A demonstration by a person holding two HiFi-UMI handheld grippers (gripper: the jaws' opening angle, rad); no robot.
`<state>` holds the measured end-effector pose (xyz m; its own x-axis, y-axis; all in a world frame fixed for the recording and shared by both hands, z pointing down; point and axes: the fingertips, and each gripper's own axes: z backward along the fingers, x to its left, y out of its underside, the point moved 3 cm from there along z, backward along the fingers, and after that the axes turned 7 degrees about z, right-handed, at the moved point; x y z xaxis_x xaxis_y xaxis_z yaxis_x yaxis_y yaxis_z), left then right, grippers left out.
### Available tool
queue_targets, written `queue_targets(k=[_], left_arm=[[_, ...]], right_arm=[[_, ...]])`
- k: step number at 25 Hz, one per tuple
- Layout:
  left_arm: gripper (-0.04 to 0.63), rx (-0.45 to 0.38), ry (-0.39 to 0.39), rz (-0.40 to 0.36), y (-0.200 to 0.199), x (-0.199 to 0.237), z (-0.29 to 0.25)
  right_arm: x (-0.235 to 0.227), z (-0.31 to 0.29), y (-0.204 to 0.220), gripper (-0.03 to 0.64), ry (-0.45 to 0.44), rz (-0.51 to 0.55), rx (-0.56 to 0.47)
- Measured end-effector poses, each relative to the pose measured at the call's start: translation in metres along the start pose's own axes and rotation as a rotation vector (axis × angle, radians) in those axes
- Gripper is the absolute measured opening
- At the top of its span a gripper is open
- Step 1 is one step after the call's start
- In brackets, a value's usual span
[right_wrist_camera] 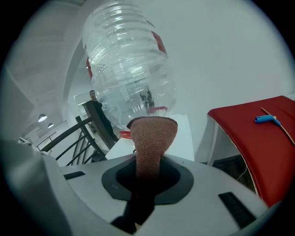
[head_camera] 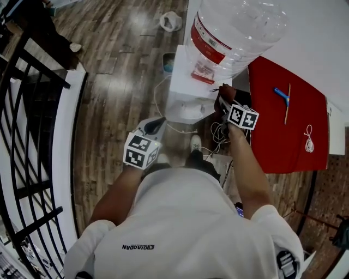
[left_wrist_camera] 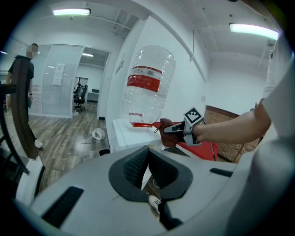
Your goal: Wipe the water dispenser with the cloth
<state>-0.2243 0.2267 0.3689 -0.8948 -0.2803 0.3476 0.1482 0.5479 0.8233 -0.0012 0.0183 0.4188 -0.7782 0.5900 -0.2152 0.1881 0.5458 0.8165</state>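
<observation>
A red-topped table (head_camera: 283, 131) stands by the white wall, carrying a blue-handled tool (head_camera: 281, 96), a thin wooden stick (head_camera: 288, 103) just beside it and, well apart from both, a looped white cord (head_camera: 309, 139). A crumpled white bag (head_camera: 170, 20) lies on the wood-plank floor (head_camera: 114, 60), with a black railing (head_camera: 27, 109) along the left. Farther off, a person in a dark top (left_wrist_camera: 28, 69) stands near glass partitions (left_wrist_camera: 60, 83), office chairs (left_wrist_camera: 79, 96) beyond, strip lights (left_wrist_camera: 71, 12) overhead.
</observation>
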Motion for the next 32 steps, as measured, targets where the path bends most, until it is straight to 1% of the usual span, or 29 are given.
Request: queue_targets(k=[5,12,19,21,23,25,26,29,32], left_arm=[[-0.011,0.007,0.016,0.001,0.004,0.000,-0.006],[-0.011,0.015,0.014,0.004,0.006,0.004,-0.006],[-0.011,0.021,0.011,0.007,0.010,0.005,-0.004],[-0.011,0.013,0.003,0.016,0.011,0.006,-0.003],[-0.011,0.005,-0.012,0.024,0.015,0.007,-0.002],[-0.011,-0.001,-0.037,0.032,0.021,0.012,-0.002],[-0.011,0.000,-0.050,0.039,0.025,0.014,-0.002],[-0.011,0.019,-0.081,0.080,0.041,0.019,-0.004],[-0.011,0.061,-0.098,0.115,0.064,0.022,-0.012]], right_arm=[[-0.028,0.016,0.005,0.055,0.072,-0.024,-0.008],[-0.062,0.032,0.014,0.055,0.152,-0.041,-0.013],[-0.078,0.050,0.019,0.055,0.213,-0.057,-0.033],[-0.076,0.057,0.020,0.055,0.208,-0.067,-0.058],[-0.060,0.065,0.024,0.055,0.146,-0.067,-0.095],[-0.027,0.066,0.034,0.055,0.032,-0.027,-0.100],[-0.007,0.063,0.044,0.055,-0.030,0.002,-0.077],[0.046,0.037,0.099,0.055,-0.179,0.054,0.069],[0.074,-0.012,0.168,0.055,-0.254,0.080,0.229]])
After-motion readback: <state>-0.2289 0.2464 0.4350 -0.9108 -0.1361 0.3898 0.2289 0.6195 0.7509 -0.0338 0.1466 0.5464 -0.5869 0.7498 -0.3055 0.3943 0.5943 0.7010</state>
